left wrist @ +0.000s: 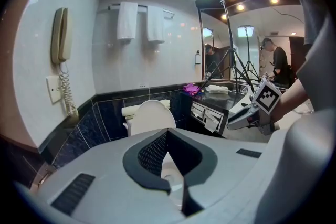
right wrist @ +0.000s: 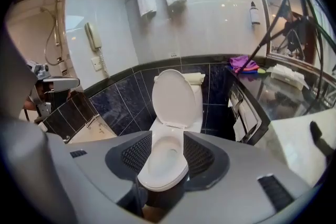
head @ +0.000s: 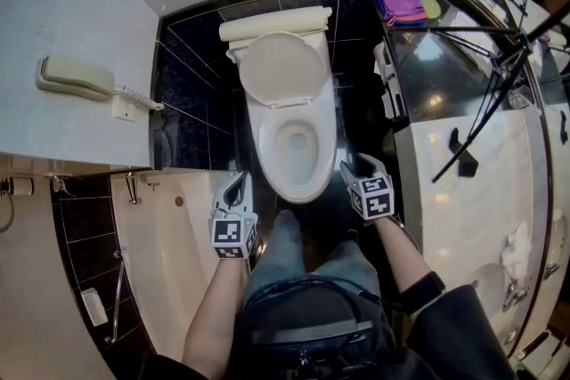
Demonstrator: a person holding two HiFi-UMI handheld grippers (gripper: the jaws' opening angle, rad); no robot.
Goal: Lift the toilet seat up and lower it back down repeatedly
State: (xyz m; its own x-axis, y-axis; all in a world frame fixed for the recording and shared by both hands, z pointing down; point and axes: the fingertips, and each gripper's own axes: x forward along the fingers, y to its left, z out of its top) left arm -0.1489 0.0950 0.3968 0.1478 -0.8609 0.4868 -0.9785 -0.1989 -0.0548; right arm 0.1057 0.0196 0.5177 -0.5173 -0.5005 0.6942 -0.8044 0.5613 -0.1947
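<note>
Between black tiles point(head: 191, 93), white toilet seat point(head: 268, 151) down; left tongs point(head: 236, 188) closed, right tongs point(head: 357, 166) open.

No words, brand names or numbers can be read anywhere. The only printed signs are black-and-white square markers on the left cube point(head: 233, 236) of the left gripper point(head: 239, 182) and the right cube point(head: 375, 198) of the right gripper point(head: 360, 166). They show patterns, not letters. Any label on the bottle point(right wrist: 254, 14) is too small to read.
</note>
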